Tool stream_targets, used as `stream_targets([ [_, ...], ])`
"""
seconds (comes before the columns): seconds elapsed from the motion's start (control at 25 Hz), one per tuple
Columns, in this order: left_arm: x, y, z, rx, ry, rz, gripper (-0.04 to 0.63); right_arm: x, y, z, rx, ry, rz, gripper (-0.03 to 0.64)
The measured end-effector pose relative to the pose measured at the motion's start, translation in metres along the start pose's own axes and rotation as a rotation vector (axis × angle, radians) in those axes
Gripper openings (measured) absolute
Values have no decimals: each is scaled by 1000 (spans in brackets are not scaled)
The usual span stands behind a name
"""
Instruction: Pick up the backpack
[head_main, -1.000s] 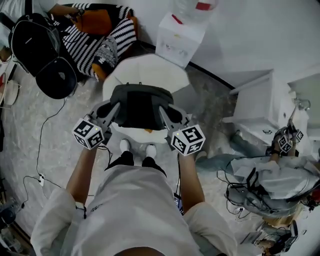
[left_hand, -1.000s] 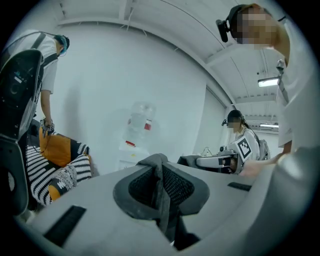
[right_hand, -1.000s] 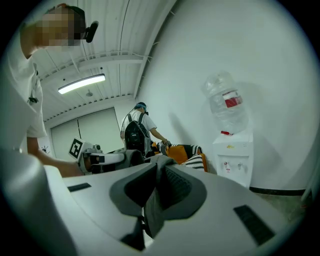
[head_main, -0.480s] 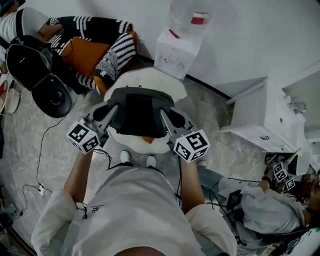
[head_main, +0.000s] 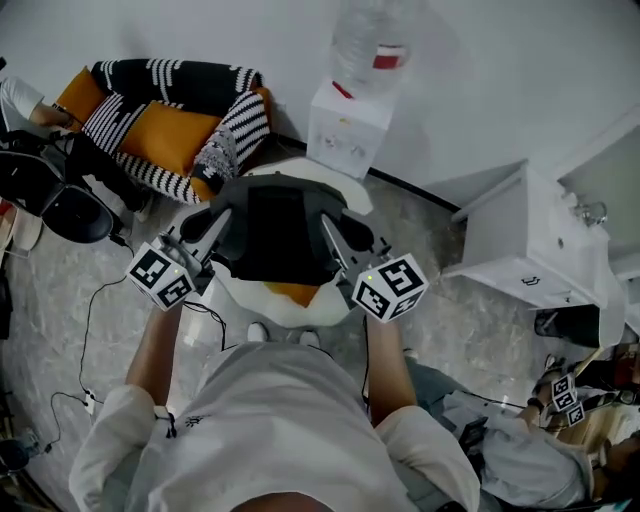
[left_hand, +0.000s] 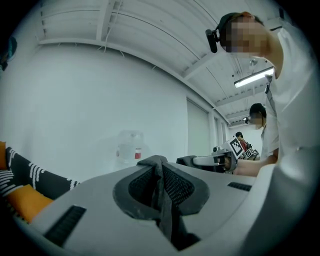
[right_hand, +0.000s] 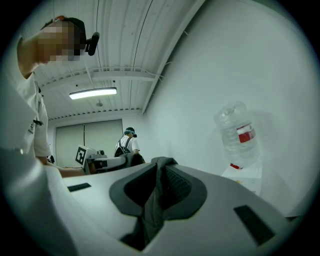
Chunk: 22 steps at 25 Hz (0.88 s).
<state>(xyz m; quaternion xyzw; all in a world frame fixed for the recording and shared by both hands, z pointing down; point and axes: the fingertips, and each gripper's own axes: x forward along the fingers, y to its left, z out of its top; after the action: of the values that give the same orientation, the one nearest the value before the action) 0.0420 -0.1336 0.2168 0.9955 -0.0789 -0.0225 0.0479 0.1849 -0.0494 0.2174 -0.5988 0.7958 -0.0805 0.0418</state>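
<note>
The backpack (head_main: 278, 230) is dark grey and black and hangs between my two grippers, in front of the person's chest, above a round white seat (head_main: 300, 310). My left gripper (head_main: 218, 228) holds its left side and my right gripper (head_main: 335, 232) its right side. In the left gripper view a dark fabric strap (left_hand: 161, 192) is pinched between the jaws of the left gripper (left_hand: 160, 172). The right gripper view shows a like strap (right_hand: 152, 200) clamped in the right gripper (right_hand: 157, 172). Both grippers point level.
A white water dispenser (head_main: 350, 130) with a bottle stands at the wall behind the seat. A striped armchair with orange cushions (head_main: 165, 125) is at the left, a white cabinet (head_main: 525, 245) at the right. Cables (head_main: 88, 310) trail on the floor. Another person (head_main: 520, 460) sits low right.
Both grippers have risen together with the backpack, which now hangs higher above the white seat. The grips on the straps are unchanged.
</note>
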Motion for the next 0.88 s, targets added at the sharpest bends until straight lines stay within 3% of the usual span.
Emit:
stream_targets([
  [0.48,7,16,35,68,-29,-31,34,17,-3,33,-19,-36,32,40],
  [0.88,5,19,46,69,-52,-24,34,23,-3,41,-32,-48,43,40],
])
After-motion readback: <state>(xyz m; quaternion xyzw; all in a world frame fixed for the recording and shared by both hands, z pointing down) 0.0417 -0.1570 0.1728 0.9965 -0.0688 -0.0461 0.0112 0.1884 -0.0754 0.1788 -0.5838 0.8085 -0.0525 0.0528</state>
